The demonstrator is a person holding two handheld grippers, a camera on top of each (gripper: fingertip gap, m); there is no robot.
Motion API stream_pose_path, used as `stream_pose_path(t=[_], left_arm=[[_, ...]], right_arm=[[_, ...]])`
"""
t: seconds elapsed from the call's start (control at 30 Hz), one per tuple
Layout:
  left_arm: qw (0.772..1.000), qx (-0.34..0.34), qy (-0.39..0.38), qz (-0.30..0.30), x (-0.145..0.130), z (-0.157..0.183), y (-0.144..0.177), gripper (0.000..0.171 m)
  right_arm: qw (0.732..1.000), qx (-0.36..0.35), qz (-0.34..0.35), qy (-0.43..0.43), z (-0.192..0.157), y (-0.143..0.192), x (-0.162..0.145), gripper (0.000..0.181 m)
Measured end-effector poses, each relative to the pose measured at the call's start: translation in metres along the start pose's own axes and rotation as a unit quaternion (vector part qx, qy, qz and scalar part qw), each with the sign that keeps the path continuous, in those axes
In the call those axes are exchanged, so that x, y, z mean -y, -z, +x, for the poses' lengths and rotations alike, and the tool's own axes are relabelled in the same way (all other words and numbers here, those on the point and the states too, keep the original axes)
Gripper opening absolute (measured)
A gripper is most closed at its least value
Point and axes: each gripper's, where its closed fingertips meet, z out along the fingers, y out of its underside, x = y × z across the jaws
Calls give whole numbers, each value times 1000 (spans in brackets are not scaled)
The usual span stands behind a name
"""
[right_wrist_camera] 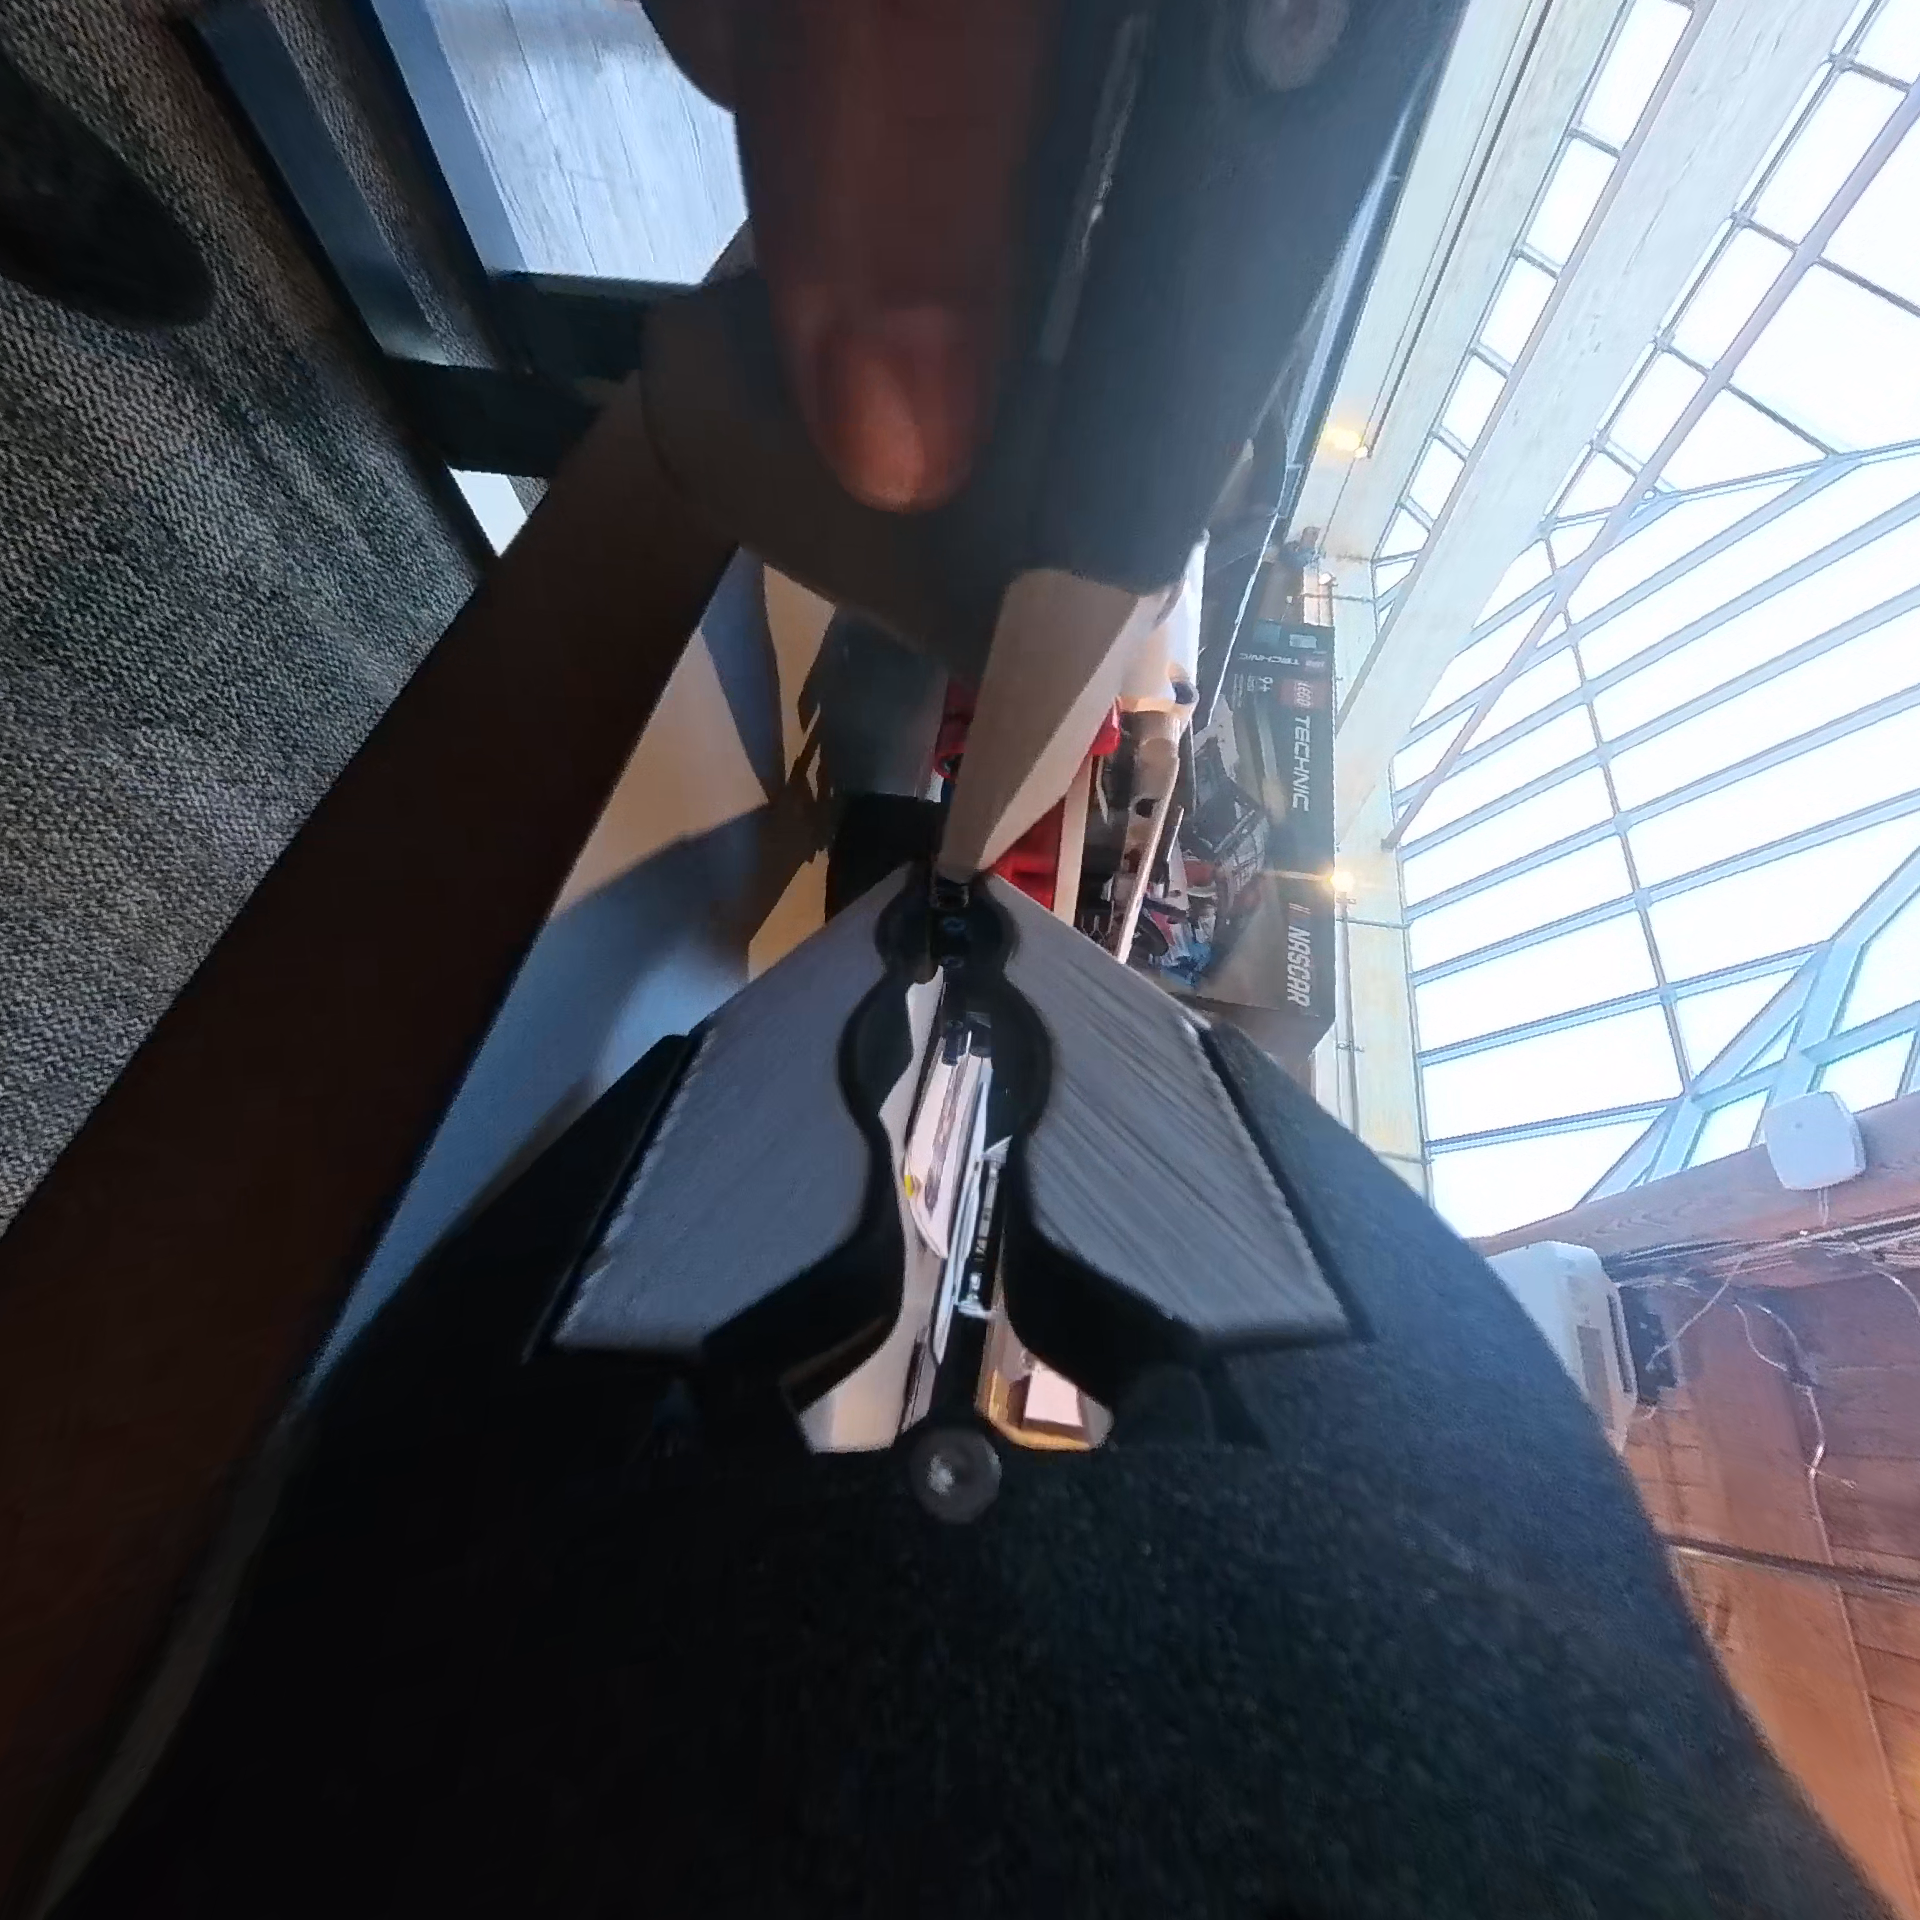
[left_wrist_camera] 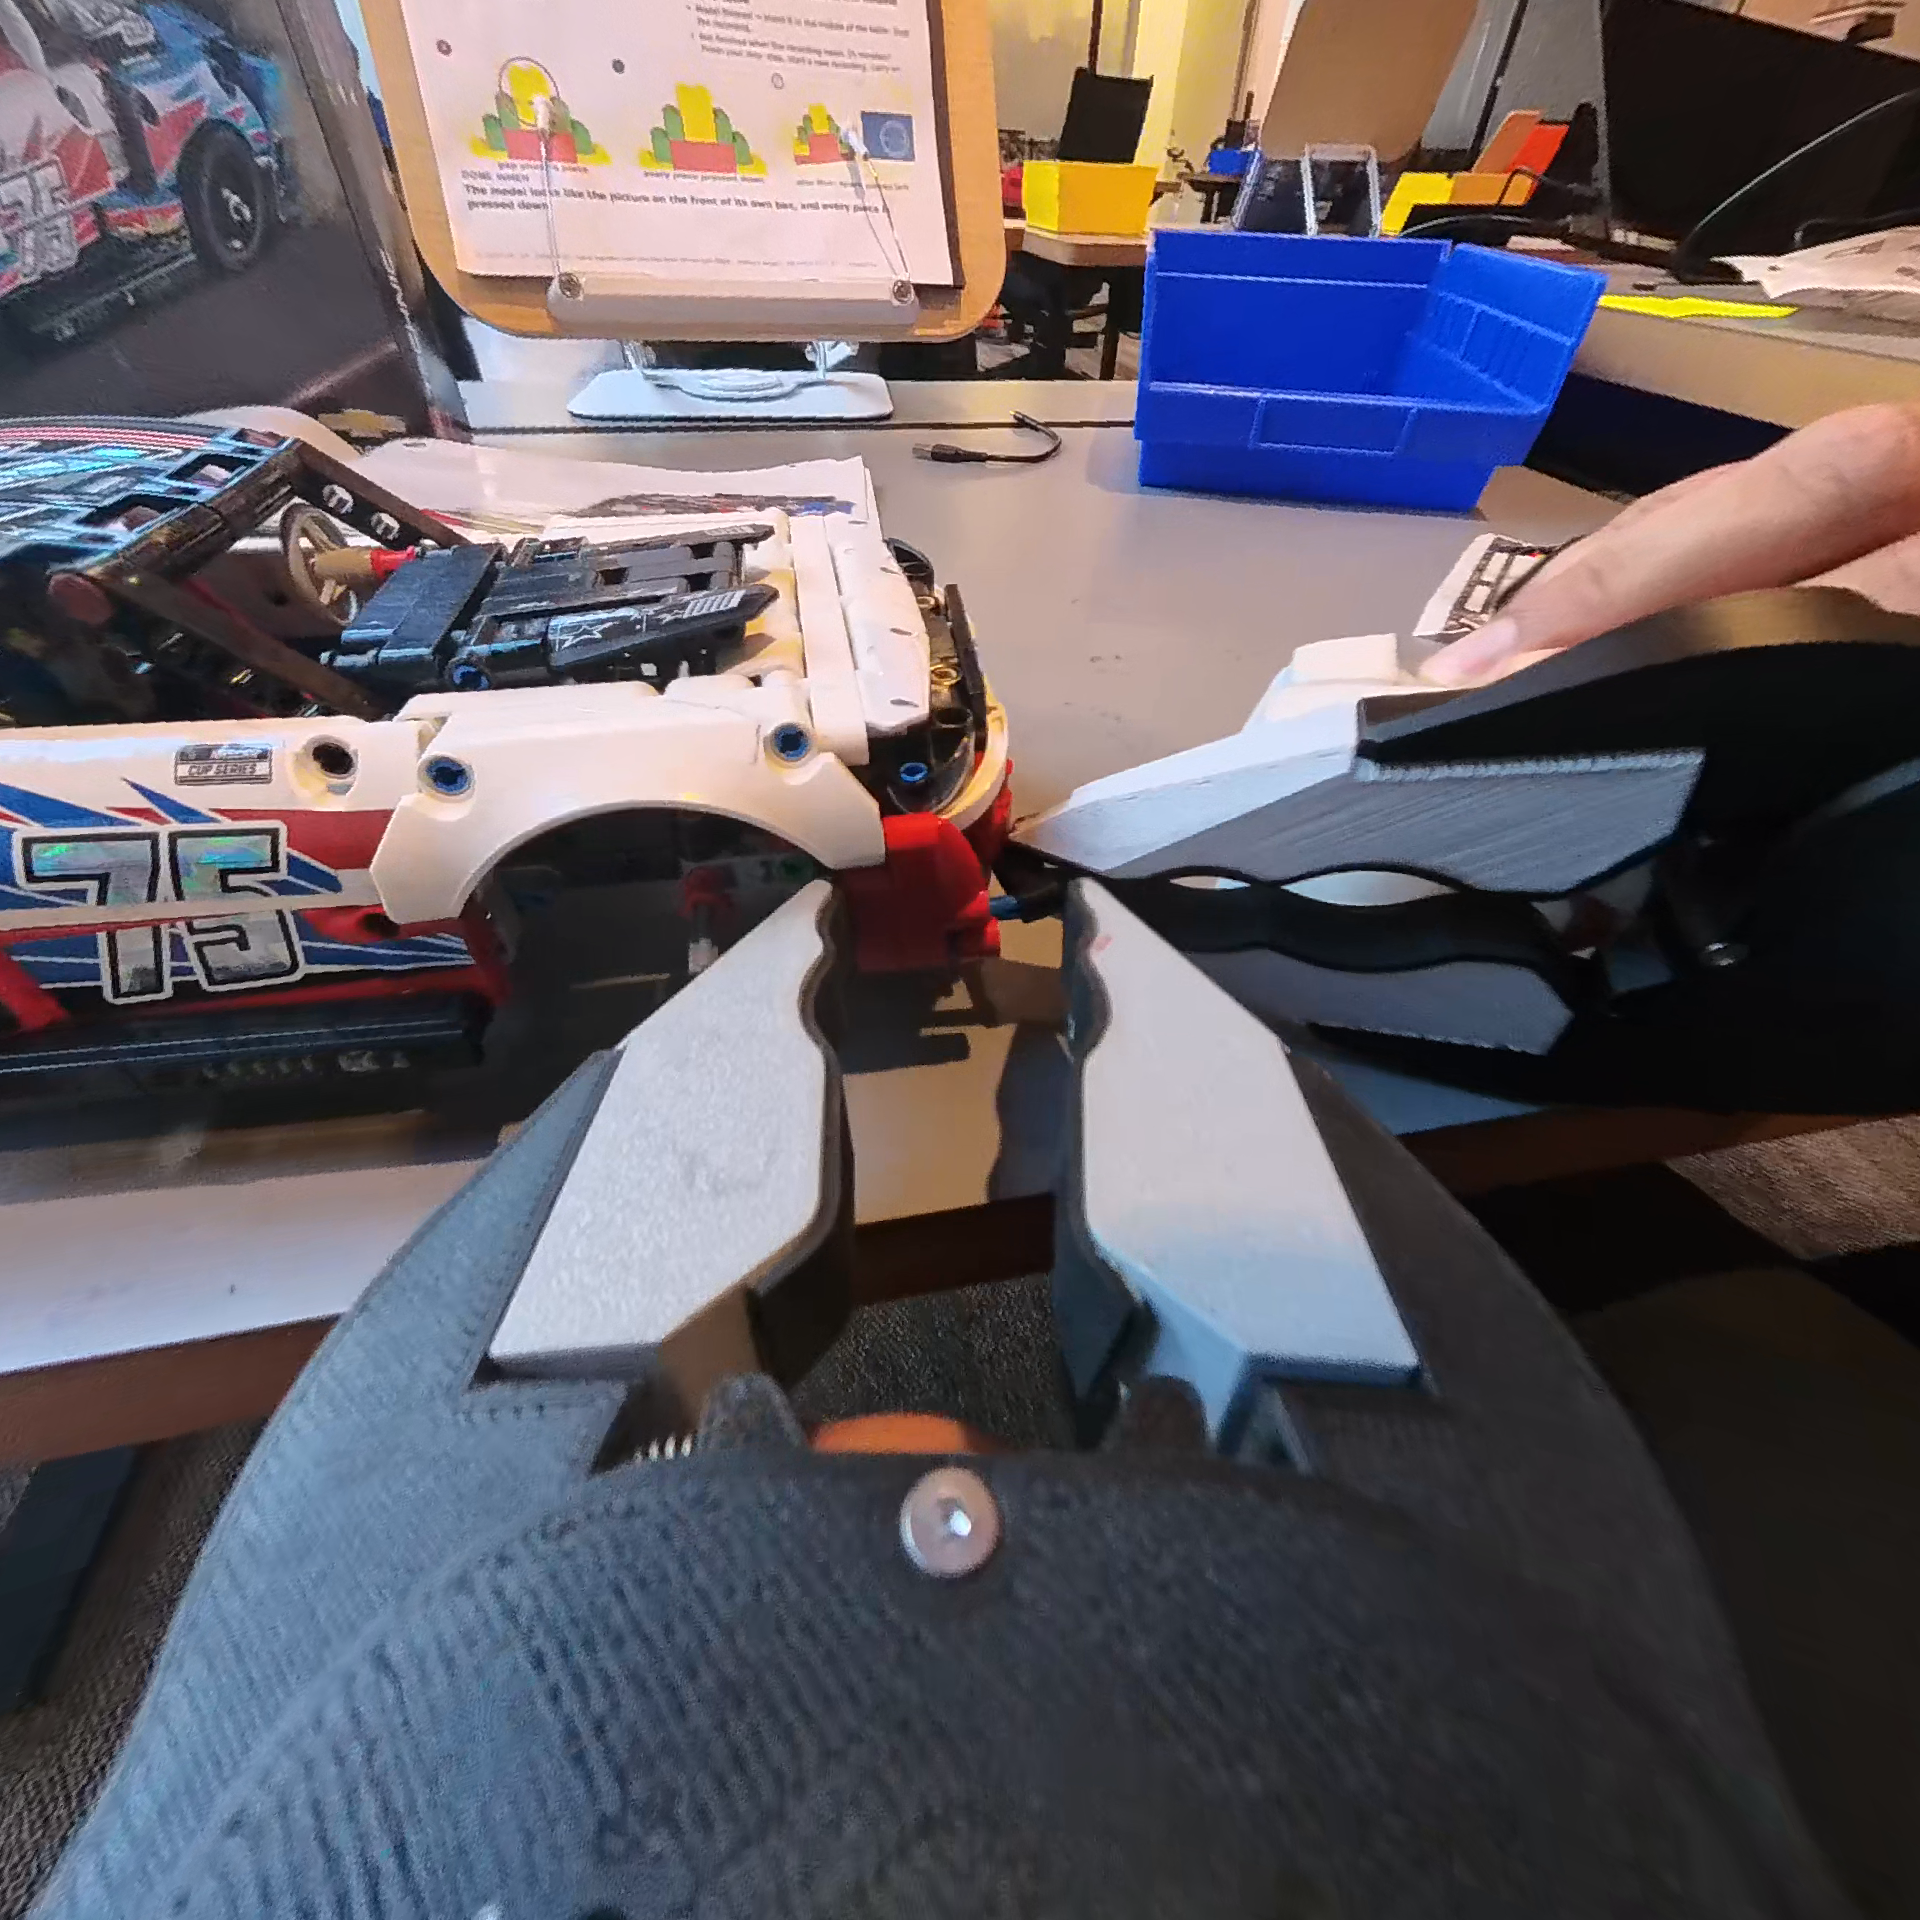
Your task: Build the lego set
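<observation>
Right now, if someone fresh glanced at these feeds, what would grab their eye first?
The white, red and blue lego race car fills the left of the left wrist view, its red front end just ahead of the open left tool. The right tool comes in from the right, tips nearly closed at that front end. Behind sits a blue bin on the table.

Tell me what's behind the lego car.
Behind the lego car lie printed sheets on the table; farther back stand the set's box and a document stand. The car's body hides whatever lies directly behind its middle.
</observation>
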Motion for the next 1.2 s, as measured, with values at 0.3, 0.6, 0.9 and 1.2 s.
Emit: stream_pose_path(t=[0.3, 0.6, 0.9, 1.2], left_arm=[[999, 22, -35, 7, 0, -1, -1, 40], [998, 20, -63, 6, -1, -1, -2, 39], [995, 12, -102, 5, -3, -2, -1, 34], [995, 8, -95, 16, -2, -3, 0, 34]], right_arm=[[1000, 7, -13, -16, -1, 0, 0, 5], [998, 21, -16, -50, -5, -1, -1, 5], [999, 12, -9, -41, -5, -1, 0, 6], [998, 18, 16, -66, -5, -3, 1, 6]])
